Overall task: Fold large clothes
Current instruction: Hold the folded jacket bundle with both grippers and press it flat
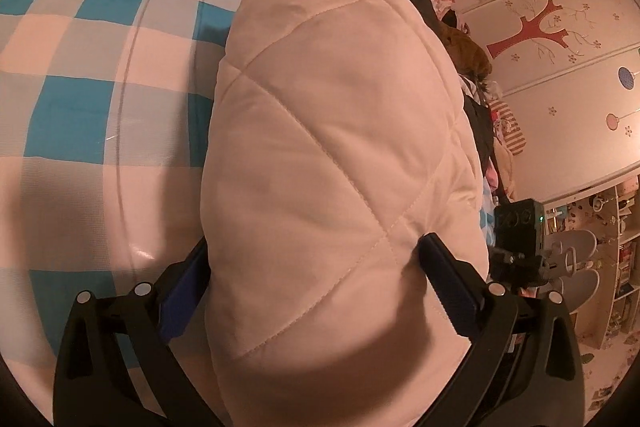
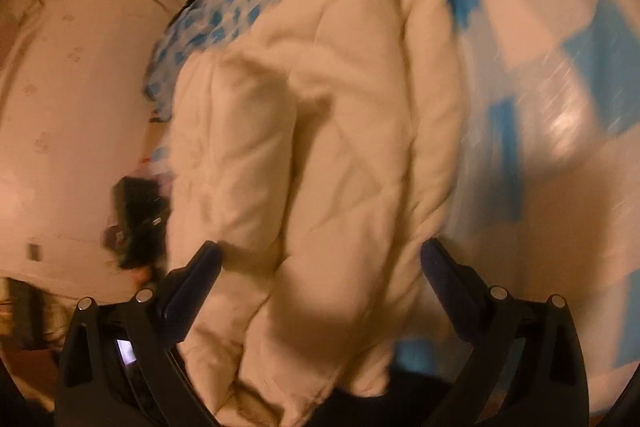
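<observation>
A white quilted padded jacket (image 1: 332, 147) lies folded into a thick bundle on a blue-and-white checked sheet (image 1: 80, 67) under clear plastic. My left gripper (image 1: 316, 267) stands wide, its blue-padded fingers (image 1: 444, 279) flanking the near end of the bundle, which bulges between them without being squeezed. In the blurred right wrist view the same jacket (image 2: 320, 147) shows its puffy folds, and my right gripper (image 2: 320, 267) is also wide, one finger over the jacket's left edge, the other beside its right edge. The black body of the right gripper (image 1: 516, 239) shows past the jacket.
A heap of dark and coloured clothes (image 1: 476, 99) lies along the bed's far side. Behind it stands a wardrobe with a red tree decal (image 1: 532, 31) and open shelves (image 1: 616, 247). A pale wall (image 2: 60, 107) fills the left of the right wrist view.
</observation>
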Available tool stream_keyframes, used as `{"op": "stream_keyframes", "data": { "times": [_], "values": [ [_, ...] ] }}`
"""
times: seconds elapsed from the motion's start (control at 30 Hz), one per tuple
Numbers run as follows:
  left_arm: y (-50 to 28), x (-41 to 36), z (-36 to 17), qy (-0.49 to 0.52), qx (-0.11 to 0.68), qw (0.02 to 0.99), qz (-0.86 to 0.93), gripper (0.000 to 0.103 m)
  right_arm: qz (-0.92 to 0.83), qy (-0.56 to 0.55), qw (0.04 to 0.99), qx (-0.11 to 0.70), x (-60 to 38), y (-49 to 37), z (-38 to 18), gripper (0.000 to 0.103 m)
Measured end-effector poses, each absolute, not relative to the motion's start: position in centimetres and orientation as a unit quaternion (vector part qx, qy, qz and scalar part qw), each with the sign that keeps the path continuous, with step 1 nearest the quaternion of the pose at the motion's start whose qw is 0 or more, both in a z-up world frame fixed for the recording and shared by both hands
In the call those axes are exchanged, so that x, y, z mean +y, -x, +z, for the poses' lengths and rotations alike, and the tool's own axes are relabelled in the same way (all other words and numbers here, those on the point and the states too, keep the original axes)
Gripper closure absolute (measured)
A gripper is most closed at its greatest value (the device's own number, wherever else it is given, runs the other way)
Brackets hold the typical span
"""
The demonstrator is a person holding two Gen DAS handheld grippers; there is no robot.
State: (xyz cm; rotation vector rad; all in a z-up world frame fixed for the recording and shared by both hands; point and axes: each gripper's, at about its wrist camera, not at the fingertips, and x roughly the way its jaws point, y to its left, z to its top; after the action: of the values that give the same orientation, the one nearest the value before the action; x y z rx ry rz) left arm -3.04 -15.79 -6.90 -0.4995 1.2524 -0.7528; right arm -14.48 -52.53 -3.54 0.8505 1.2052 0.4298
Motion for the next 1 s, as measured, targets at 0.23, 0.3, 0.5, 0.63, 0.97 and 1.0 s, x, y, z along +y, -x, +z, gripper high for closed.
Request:
{"op": "stream_keyframes", "data": {
  "times": [0.23,0.3,0.5,0.63,0.97,1.0],
  "values": [
    [2.8,-15.7,-6.8,0.228,0.569,0.715,-0.337,0.007,0.168,-0.393,0.727,0.537,-53.0,15.1,-4.1,0.007],
    [2.7,-15.7,-6.9,0.23,0.569,0.714,-0.337,0.007,0.154,-0.392,0.735,0.531,-53.3,15.6,-4.0,0.007],
    [2.5,-15.9,-6.8,0.229,0.57,0.715,-0.334,0.007,0.172,-0.455,0.703,0.518,-53.8,15.9,-5.4,0.006],
    [2.7,-15.8,-6.9,0.229,0.566,0.718,-0.334,0.007,0.199,-0.475,0.693,0.504,-53.5,15.8,-4.9,0.006],
    [4.6,-16.7,-4.8,0.191,0.518,0.758,-0.347,0.009,0.216,-0.434,0.713,0.506,-49.3,14.1,-4.1,0.005],
    [5.1,-16.8,-4.1,0.182,0.506,0.767,-0.349,0.01,0.224,-0.43,0.717,0.501,-48.8,13.8,-3.7,0.005]
  ]
}}
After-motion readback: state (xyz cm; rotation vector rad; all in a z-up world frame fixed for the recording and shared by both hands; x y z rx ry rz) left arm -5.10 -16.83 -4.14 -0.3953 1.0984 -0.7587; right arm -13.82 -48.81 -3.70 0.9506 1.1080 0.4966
